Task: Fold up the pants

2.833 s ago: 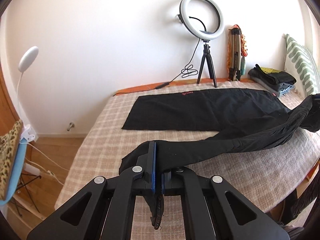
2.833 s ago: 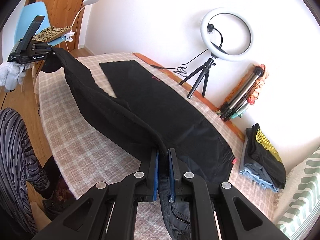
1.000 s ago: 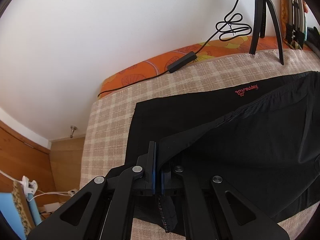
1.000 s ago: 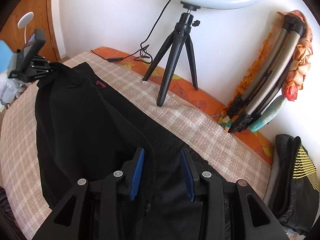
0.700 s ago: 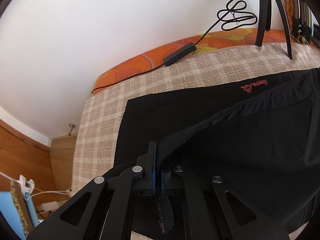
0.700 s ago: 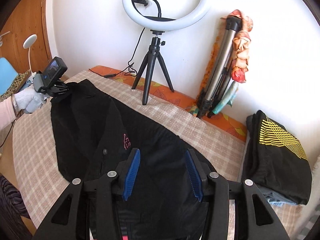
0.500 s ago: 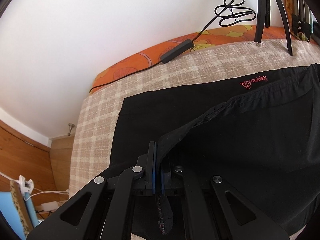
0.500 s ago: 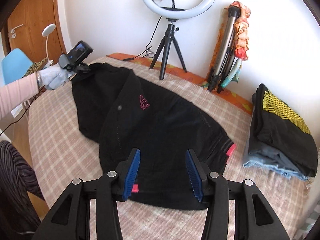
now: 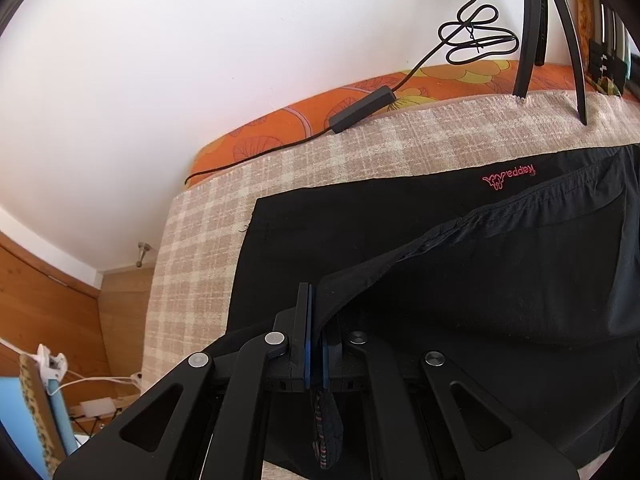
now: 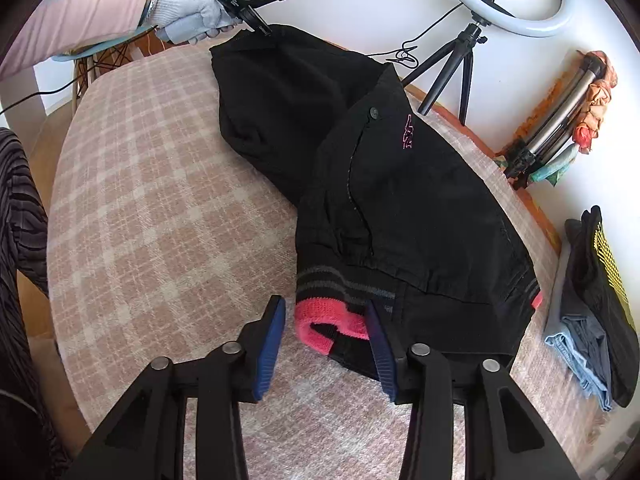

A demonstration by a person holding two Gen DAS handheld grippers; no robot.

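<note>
Black pants (image 10: 400, 200) lie on the checked bed cover (image 10: 160, 200) with one leg folded over the other, and a pink logo shows on the lower leg (image 9: 508, 178). My left gripper (image 9: 316, 304) is shut on the hem of the upper leg and holds it just above the lower leg's end. In the right wrist view a gloved hand holds that same left gripper (image 10: 260, 28) at the far corner. My right gripper (image 10: 326, 320) is low at the waist end. Its jaws are closing, with the pink waistband (image 10: 332, 320) between them and a gap at the left pad.
A ring light on a tripod (image 10: 472, 40) stands at the bed's far edge, and its cable and switch (image 9: 362, 110) lie along the orange mattress edge. Folded tripods (image 10: 560, 120) lean on the wall. A stack of folded clothes (image 10: 592, 300) lies at the right. A blue chair (image 9: 24, 420) stands beside the bed.
The right gripper let go of the waist, drew back toward the near edge and sank to the pink waistband, its jaws narrowing. The left gripper stays shut on the hem, hardly moving.
</note>
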